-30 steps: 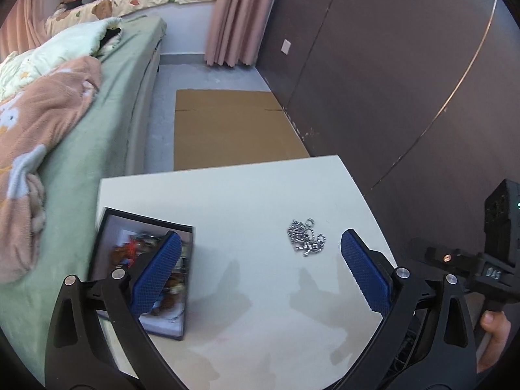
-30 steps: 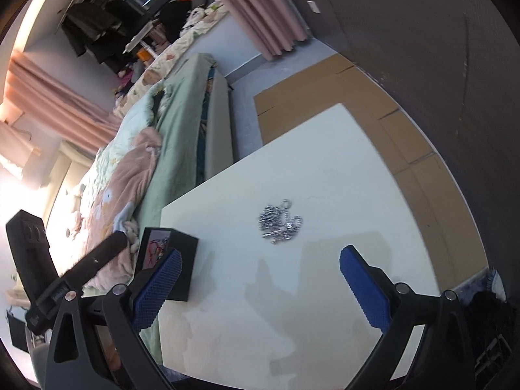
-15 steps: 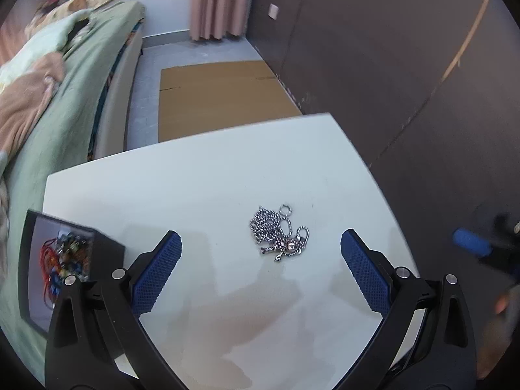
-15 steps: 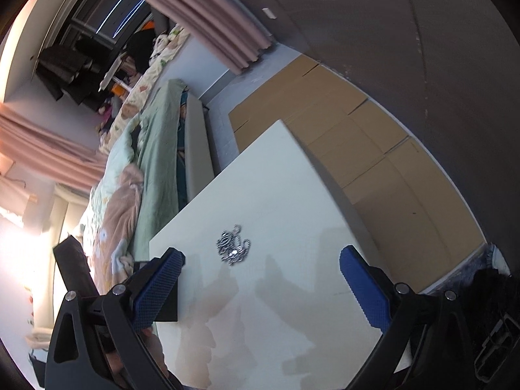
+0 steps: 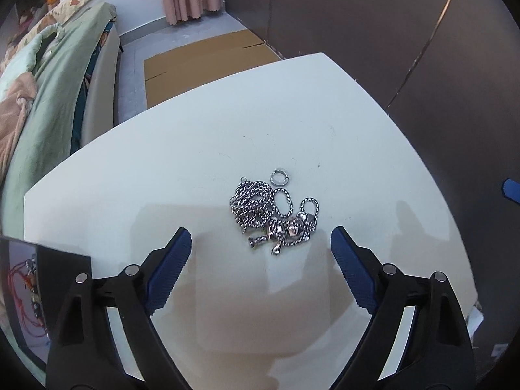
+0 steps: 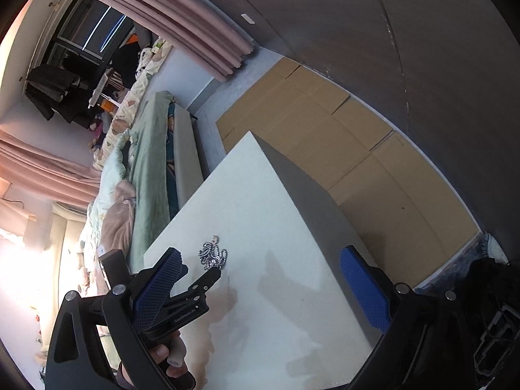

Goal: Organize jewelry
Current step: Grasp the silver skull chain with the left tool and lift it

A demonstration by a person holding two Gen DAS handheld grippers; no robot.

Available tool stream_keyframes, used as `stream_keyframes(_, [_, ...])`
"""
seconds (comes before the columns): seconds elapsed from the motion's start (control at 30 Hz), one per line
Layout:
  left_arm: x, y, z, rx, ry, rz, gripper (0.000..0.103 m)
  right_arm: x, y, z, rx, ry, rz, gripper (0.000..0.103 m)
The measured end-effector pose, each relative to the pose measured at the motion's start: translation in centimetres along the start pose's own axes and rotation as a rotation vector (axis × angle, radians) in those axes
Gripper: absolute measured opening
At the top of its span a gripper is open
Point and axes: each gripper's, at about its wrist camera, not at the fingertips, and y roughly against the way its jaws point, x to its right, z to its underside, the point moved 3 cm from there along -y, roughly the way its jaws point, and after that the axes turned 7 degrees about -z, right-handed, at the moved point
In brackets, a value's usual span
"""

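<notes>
A tangled silver chain necklace [image 5: 273, 216] lies on the white table [image 5: 195, 149], with a small silver ring [image 5: 279, 175] just beyond it. My left gripper [image 5: 260, 243] is open, its blue pads on either side of the chain's near end, just above the table. A black jewelry box [image 5: 19, 292] with red cords inside sits at the table's left edge. My right gripper [image 6: 260, 269] is open and empty, off the table's right side; its view shows the chain [image 6: 213, 256] and the left gripper's fingers [image 6: 208, 279] by it.
A bed with green and pink bedding [image 5: 42, 74] runs along the table's left side. Flattened cardboard [image 5: 208, 55] lies on the floor beyond the table. A dark wall [image 5: 406, 32] stands close on the right.
My left gripper has moved forward and down onto the chain, which now lies between its pads; the box has slid to the view's left edge. My right gripper has swung right and back.
</notes>
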Motion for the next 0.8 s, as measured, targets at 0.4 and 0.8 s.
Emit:
stream_keyframes(0.4, [-0.2,-0.2,-0.8,0.048,-0.037,-0.004,0.037,-1.6,-1.9,0.0,-0.034,0.042,0.002,0.096])
stream_keyframes(0.8, [-3.2,2.8,-0.6,0.079,0.047,0.055,0.012,-3.8,-6.2,0.9,-0.126,0.102,0.013,0.080])
